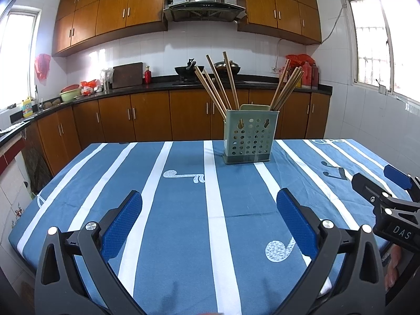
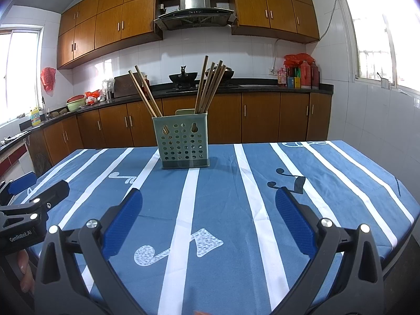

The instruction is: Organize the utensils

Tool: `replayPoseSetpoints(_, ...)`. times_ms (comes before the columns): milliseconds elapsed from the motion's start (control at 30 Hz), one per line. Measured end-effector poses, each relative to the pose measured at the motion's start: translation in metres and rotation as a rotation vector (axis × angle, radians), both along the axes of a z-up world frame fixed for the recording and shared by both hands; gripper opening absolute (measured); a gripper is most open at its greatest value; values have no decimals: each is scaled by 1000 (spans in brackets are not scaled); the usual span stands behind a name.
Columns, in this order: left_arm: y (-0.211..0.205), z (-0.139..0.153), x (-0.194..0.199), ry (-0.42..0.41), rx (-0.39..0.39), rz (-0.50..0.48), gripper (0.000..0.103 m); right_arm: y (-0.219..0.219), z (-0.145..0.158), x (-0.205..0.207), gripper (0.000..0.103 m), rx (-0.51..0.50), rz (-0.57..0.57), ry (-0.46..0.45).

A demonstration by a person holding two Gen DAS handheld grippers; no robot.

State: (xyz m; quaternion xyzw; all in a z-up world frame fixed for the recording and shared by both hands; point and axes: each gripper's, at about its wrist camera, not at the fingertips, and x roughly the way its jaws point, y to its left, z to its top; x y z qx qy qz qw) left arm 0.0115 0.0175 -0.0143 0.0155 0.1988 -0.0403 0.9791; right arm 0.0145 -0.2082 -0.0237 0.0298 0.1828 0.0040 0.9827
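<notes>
A green perforated utensil holder point(image 1: 247, 136) stands upright on the far middle of the table, also in the right wrist view point(image 2: 183, 141). Several wooden chopsticks point(image 1: 218, 84) lean out of its left side and another bunch point(image 1: 287, 88) out of its right side; in the right wrist view the bunches point(image 2: 147, 92) point(image 2: 211, 86) show the same split. My left gripper point(image 1: 209, 206) is open and empty above the near tablecloth. My right gripper point(image 2: 209, 206) is open and empty too. Each gripper shows at the edge of the other's view point(image 1: 378, 181) point(image 2: 34, 189).
The table carries a blue cloth with white stripes and music notes point(image 1: 183, 210). Behind it runs a dark counter point(image 1: 157, 86) with a wok, a cutting board, bottles and a basin, over brown cabinets. Windows are at both sides.
</notes>
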Motion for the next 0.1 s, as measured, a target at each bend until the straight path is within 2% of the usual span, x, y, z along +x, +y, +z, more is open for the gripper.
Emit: replayPoseSetpoints(100, 2, 1, 1, 4, -6, 0, 101, 1, -1, 0, 99, 1, 0, 1)
